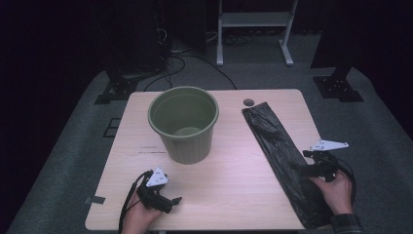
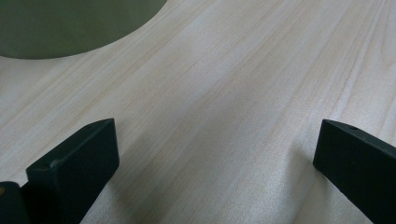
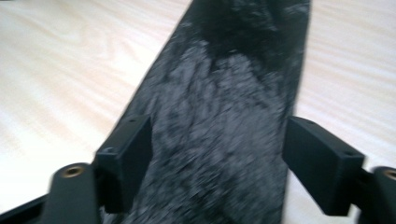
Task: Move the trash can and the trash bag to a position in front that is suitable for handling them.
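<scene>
My right gripper [image 1: 304,169] hovers over the black bag [image 1: 282,151], which lies flat in a long folded strip along the right side of the table [image 1: 229,195], running from near the far edge down to the near edge by my right hand [image 1: 336,190]. In the right gripper view the jaws stand wide apart, one on each side of the bag [image 3: 224,130], with the crinkled plastic between them; the pads do not press on it. The frame is blurred, so I cannot tell whether the tips touch the plastic at all.

My left gripper [image 1: 173,200] rests low at the near left of the table, held in my left hand [image 1: 139,214], well apart from the bag. In the left gripper view its jaws are also spread wide, with nothing but bare wood [image 2: 224,102] between them. A curve of the green bin [image 2: 70,28] shows at the top left of that view.

The bin [image 1: 184,124] stands upright left of the table's centre, open at the top, between my left gripper and the far edge. It sits apart from the bag, with a strip of bare table between them. A small round grey cap [image 1: 249,102] lies in the table just beyond the bag's far end.
</scene>
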